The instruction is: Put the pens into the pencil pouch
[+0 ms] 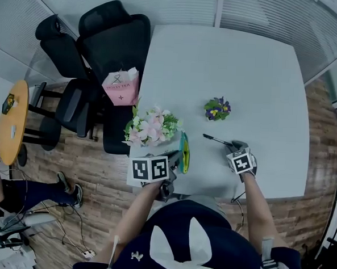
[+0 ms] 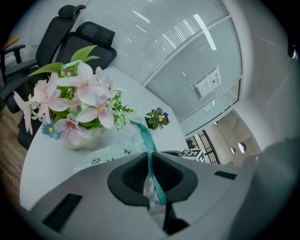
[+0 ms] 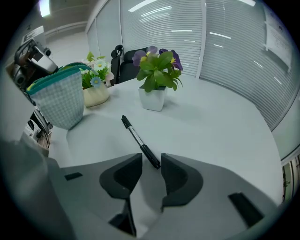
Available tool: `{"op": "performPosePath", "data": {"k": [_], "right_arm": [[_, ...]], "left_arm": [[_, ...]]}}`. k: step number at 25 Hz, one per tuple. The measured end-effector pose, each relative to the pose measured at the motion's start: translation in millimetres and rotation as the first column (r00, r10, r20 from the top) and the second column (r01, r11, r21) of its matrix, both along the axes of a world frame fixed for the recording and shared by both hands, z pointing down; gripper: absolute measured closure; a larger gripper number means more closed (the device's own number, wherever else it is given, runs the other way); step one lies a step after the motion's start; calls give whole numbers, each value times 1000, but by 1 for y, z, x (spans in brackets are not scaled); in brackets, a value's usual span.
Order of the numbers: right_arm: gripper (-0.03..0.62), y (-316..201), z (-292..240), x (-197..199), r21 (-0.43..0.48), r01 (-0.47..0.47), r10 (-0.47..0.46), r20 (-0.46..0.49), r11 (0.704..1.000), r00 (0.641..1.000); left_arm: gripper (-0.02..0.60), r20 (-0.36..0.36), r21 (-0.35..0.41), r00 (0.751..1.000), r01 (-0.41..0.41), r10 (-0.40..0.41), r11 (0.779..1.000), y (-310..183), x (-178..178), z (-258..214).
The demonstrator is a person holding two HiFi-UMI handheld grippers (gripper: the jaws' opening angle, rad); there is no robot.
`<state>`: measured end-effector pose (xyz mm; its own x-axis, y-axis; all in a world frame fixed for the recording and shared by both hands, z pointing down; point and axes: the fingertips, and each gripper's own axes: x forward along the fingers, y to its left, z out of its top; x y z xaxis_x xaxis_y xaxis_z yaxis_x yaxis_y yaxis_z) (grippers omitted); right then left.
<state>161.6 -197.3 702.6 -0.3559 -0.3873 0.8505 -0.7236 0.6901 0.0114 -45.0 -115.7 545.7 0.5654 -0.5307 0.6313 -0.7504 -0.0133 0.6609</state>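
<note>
Off the left edge, a round orange table (image 1: 12,121) is being glimpsed at the far left, and closer in a pink paper bag (image 1: 121,87) is being carried on a black office chair (image 1: 114,37). On the pale table (image 1: 246,79) itself, near the left end of the edge nearest the person, a pot of pink flowers (image 1: 152,127) is being seen standing upright. Right beside it, the left gripper (image 2: 152,180) is being held clenched: its jaws are being pressed together on the teal zip edge of the pencil pouch (image 2: 149,145), so the pouch is being grasped there. The pouch is being held up on edge at that near edge, just right of the flowers, with its checked cloth side hanging down and its zip being kept uppermost; whether its bottom is touching the table cannot be told. Moving right, a small pot of purple flowers (image 1: 217,109) is being seen further back, around the middle of the table, well apart from the pouch. Nearer the person, a black-and-silver pen (image 3: 138,140) is being seen lying flat and slanted on the table, outside the pouch. And at the right, the right gripper (image 3: 151,171) is being pointed steeply down at it, released, its jaws being held apart: the pen's near end is being straddled by the two jaw tips, with neither pad being pressed on it
</note>
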Motion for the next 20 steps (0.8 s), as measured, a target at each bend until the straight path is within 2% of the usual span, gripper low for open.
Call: {"op": "performPosePath", "data": {"k": [3, 6, 12, 20], "right_arm": [[470, 6, 5, 0, -29, 11, -11, -6, 1000, 1000], [510, 14, 5, -1, -40, 18, -17, 4, 999, 1000], [520, 22, 2, -7, -62, 8, -5, 43, 998, 999], [525, 28, -26, -15, -11, -32, 33, 121, 999, 992]], "left_arm": [[537, 2, 0, 1000, -1, 1, 1000, 0, 1, 1], [537, 3, 0, 1000, -3, 3, 1000, 1, 1, 0], [537, 2, 4, 1000, -2, 2, 1000, 3, 0, -2], [537, 0, 21, 1000, -8, 8, 1000, 6, -1, -6]]}}
